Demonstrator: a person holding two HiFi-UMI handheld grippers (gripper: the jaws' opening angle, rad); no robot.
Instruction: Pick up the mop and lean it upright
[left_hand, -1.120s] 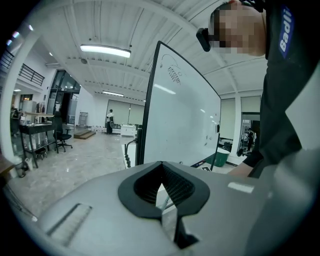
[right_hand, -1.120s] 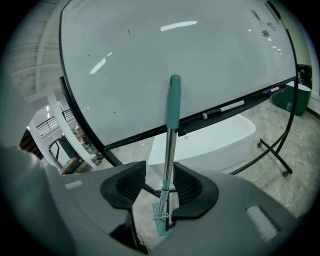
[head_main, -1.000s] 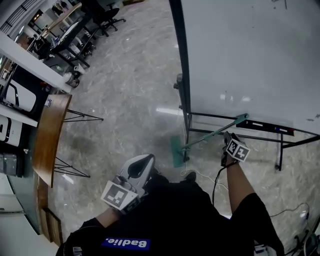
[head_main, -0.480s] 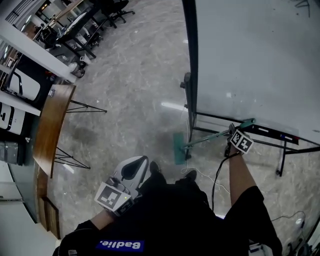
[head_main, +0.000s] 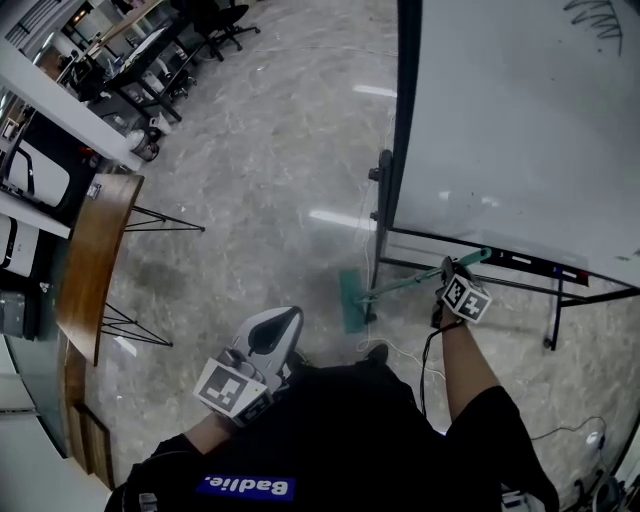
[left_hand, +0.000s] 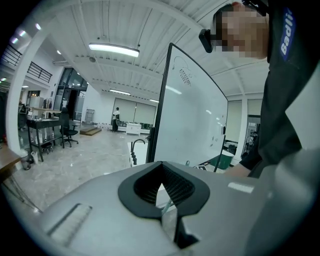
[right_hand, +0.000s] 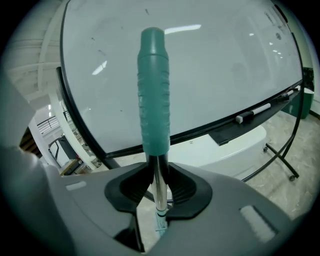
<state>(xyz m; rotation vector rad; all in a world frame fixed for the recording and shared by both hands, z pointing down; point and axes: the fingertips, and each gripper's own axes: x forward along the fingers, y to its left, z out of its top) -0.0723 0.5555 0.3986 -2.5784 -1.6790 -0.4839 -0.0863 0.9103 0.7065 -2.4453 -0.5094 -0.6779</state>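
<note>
Gripping mop shaft below its teal grip: right gripper, clamped. Mop raised aslant, head on floor, handle near whiteboard; upright lean outstanding. Left gripper: closed, empty.

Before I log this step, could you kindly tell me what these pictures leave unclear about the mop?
- The mop: its head is hidden beneath the right gripper in the right gripper view and is small in the head view.
- Whether its teal grip touches the whiteboard: depth is unreadable in both views.
- Whiteboard's right side: cut off by the head view's edge.
</note>
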